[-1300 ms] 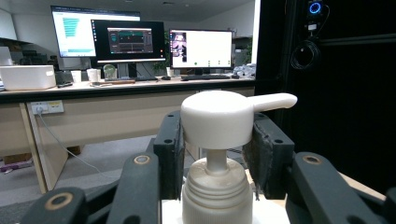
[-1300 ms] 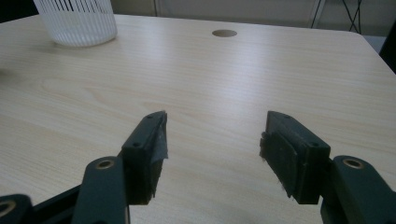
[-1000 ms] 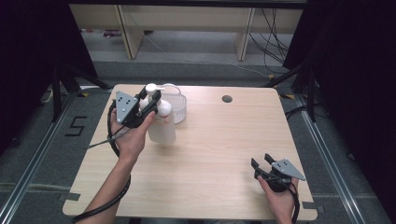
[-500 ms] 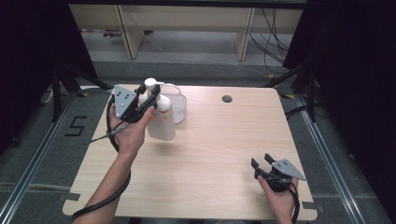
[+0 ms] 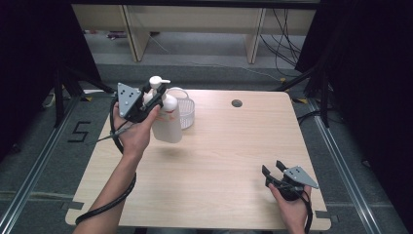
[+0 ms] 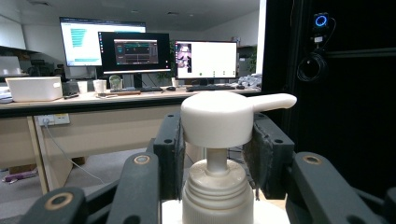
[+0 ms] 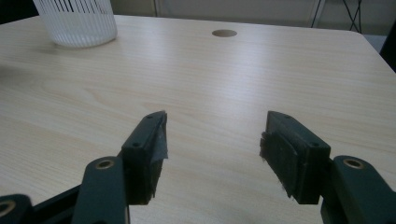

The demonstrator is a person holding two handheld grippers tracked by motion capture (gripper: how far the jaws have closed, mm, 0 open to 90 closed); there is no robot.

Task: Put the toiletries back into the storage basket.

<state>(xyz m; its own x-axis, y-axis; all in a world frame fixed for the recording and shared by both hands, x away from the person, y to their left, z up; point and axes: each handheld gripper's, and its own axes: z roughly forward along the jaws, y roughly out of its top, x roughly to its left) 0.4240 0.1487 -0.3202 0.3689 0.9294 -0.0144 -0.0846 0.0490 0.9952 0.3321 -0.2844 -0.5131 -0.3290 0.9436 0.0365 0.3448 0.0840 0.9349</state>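
Reaching in from the lower left of the high view, the person's left forearm angles up toward the upper left of the table (image 5: pixel 229 161), and the left hand (image 5: pixel 132 130) carries the left gripper (image 5: pixel 150 100) raised above the wood. Its jaws are clenched on the neck of a white pump bottle (image 5: pixel 165 122), which hangs tilted, its base toward the middle of the frame and clear of the tabletop, with a faint shadow on the wood below it. In the left gripper view the two black jaws stand on either side of the bottle's stem (image 6: pixel 215 161), just under the pump head (image 6: pixel 219 116), whose spout points to the right of that frame; the ribbed collar (image 6: pixel 217 191) sits just below the pads.

Just behind the bottle in the high view stands a small white ribbed basket (image 5: pixel 185 109); what it holds, if anything, cannot be told. It appears again at the upper left of the right gripper view.

At the lower right of the high view the right hand (image 5: pixel 291 202) rests near the table's edge with the right gripper (image 7: pixel 212 140) low over the wood. Its jaws are spread wide apart with bare tabletop between them. A round hole (image 5: pixel 237 103) shows in the table near the far edge.
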